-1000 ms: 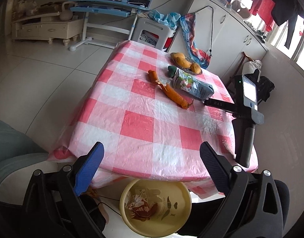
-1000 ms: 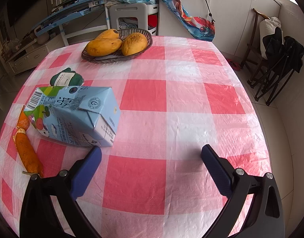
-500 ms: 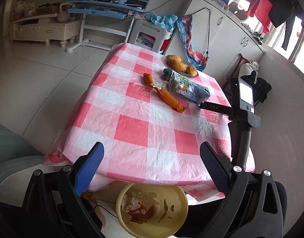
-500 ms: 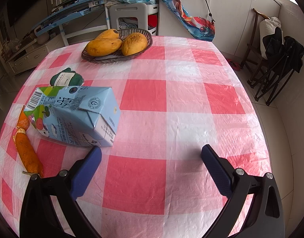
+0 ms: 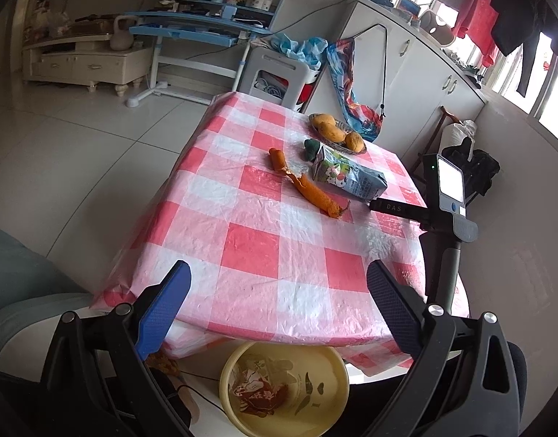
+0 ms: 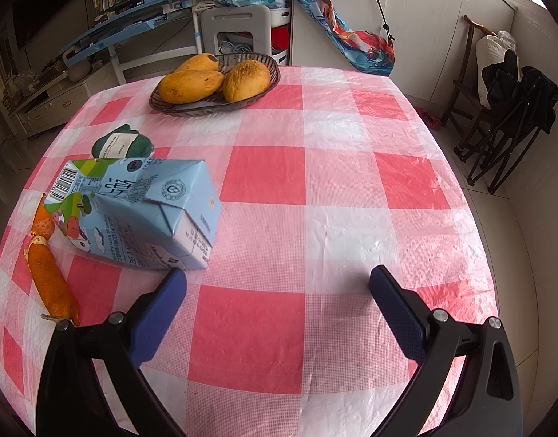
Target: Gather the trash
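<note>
While the right gripper hovered low over the red-and-white checked tablecloth, its jaws spread wide and empty, a blue milk carton lay on its side just ahead of the left fingertip. Orange peel lay just beside the carton, a crumpled green wrapper behind it. The left gripper, likewise spread, hung above a yellow basin on the floor under the table's near edge.
</note>
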Motion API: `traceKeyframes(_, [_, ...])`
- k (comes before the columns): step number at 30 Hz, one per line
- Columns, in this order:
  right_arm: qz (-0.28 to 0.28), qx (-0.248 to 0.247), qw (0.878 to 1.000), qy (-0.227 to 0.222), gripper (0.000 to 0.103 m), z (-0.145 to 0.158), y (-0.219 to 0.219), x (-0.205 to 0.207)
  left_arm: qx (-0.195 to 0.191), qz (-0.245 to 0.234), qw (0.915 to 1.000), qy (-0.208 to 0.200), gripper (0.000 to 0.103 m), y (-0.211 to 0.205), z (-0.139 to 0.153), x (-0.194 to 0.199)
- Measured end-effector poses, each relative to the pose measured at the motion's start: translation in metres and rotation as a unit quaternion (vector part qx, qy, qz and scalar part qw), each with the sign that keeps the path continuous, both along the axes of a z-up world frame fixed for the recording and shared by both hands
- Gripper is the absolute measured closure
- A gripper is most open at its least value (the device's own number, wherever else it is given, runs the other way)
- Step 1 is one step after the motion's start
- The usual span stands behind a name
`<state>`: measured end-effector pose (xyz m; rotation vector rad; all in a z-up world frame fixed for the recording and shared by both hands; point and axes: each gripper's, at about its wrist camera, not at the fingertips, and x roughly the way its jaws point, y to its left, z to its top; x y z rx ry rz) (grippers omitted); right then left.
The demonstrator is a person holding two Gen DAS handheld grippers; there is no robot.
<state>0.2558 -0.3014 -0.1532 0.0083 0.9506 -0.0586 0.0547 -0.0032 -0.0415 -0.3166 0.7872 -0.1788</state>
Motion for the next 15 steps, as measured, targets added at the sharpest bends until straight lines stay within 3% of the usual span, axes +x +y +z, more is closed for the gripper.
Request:
traceKeyframes(9, [0.000, 0.000, 1.000, 0.000, 0.007, 0.000, 0.000, -0.001, -0.013, 0.015, 0.9997, 0.010, 0.008, 0.010, -0.004, -0.004])
traceKeyframes(15, [0.000, 0.000, 1.000, 0.000, 0.007, 0.000, 0.000, 0.000, 0.010, -0.007, 0.9997, 0.022, 0.007, 0.003, 0.002, 0.018])
